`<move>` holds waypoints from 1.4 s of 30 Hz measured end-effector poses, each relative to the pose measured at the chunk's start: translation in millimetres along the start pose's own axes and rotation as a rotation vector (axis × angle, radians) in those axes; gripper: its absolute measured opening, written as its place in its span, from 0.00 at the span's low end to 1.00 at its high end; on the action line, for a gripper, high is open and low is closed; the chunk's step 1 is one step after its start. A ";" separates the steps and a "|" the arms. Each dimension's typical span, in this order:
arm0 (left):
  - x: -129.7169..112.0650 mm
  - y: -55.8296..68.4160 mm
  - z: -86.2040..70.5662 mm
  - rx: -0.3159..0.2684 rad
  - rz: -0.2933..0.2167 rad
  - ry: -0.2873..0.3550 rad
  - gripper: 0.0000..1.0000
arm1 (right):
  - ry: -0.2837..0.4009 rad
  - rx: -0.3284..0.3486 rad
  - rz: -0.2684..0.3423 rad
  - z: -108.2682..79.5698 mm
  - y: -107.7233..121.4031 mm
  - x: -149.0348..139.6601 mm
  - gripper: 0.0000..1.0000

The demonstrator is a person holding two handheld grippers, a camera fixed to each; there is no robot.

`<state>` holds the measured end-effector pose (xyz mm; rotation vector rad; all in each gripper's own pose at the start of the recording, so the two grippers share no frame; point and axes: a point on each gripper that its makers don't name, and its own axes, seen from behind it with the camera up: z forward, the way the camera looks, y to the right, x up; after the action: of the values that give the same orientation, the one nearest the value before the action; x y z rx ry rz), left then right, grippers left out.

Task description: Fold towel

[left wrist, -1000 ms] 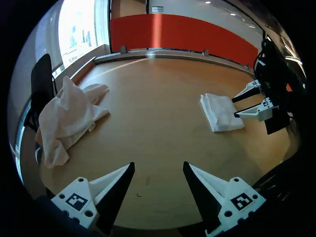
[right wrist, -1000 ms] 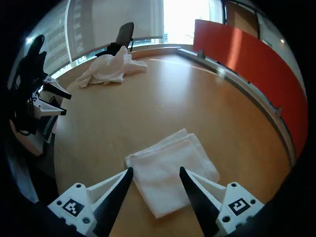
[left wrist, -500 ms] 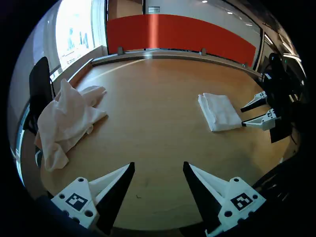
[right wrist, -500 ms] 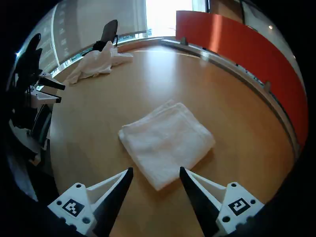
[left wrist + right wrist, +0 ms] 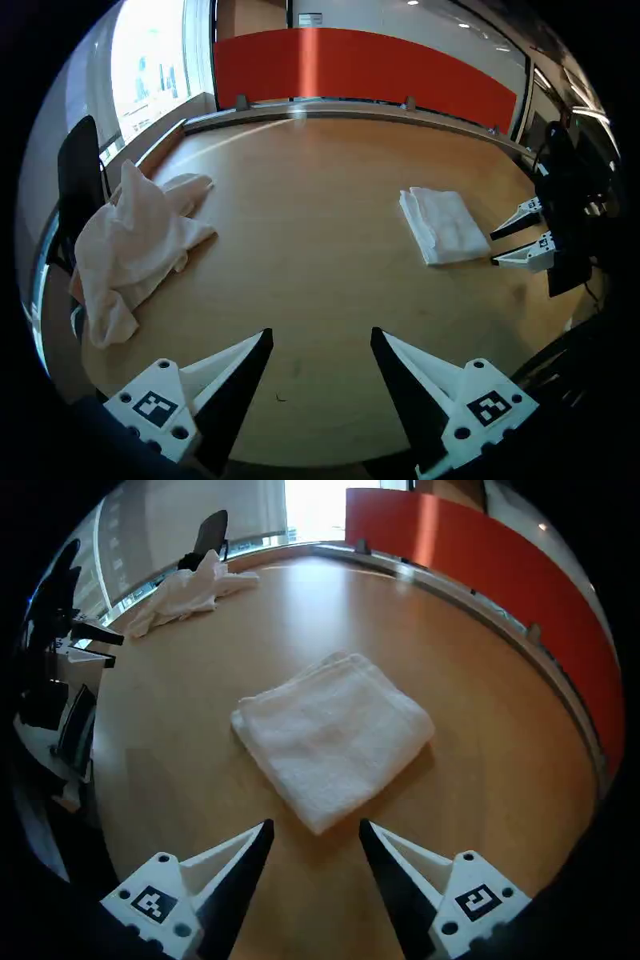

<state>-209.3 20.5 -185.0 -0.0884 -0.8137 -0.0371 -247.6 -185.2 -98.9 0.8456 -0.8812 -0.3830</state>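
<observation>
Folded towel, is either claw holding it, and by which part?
Nothing is held: left claw and right claw are open; the folded towel lies free.

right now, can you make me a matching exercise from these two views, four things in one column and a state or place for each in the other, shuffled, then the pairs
Things
1. folded towel
2. crumpled cloth
3. right gripper
4. red panel

States or places
A. upright behind the far edge of the table
B. open, holding nothing
C. loose heap at the table's edge, beside the chair
D. lying flat in a neat square on the wood

Pairs: 1-D, 2-C, 3-B, 4-A
</observation>
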 end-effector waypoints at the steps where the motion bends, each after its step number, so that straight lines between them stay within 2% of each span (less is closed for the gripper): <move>1: 0.0 -0.2 -0.3 0.001 0.000 0.000 0.91 | -0.002 -0.002 0.005 1.7 0.7 -0.9 0.69; 3: 0.0 -0.6 -1.0 0.002 0.001 0.001 0.91 | -0.005 -0.007 0.016 5.2 2.1 -2.8 0.59; 5: 0.2 -0.9 -1.7 0.002 -0.001 0.002 0.91 | -0.006 -0.008 0.021 7.3 2.3 -4.0 0.54; 13: -1.0 -2.3 -3.7 0.003 -0.002 0.001 0.91 | -0.011 -0.022 0.017 13.6 2.4 -5.6 0.36; 16: -2.1 -2.8 -3.8 0.003 0.000 0.000 0.91 | -0.008 -0.024 0.017 13.5 2.1 -4.7 0.33; 22: -3.1 -4.5 -3.3 -0.001 0.004 -0.001 0.91 | -0.005 -0.038 0.024 13.0 5.2 -4.5 0.09; 27: -1.0 -5.2 -2.3 -0.007 0.009 0.003 0.91 | 0.008 -0.047 0.027 9.4 6.7 2.8 0.04; 33: 6.1 -7.0 1.6 -0.022 0.010 0.018 0.91 | 0.054 -0.072 0.006 -10.8 12.9 38.4 0.03; 42: 30.6 -10.7 7.8 -0.055 0.029 0.058 0.91 | 0.144 -0.137 -0.088 -58.6 23.5 123.7 0.03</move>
<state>-194.6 10.5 -156.7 -0.1505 -0.7534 -0.0343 -127.5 -217.6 -36.9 0.7771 -0.6783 -0.4485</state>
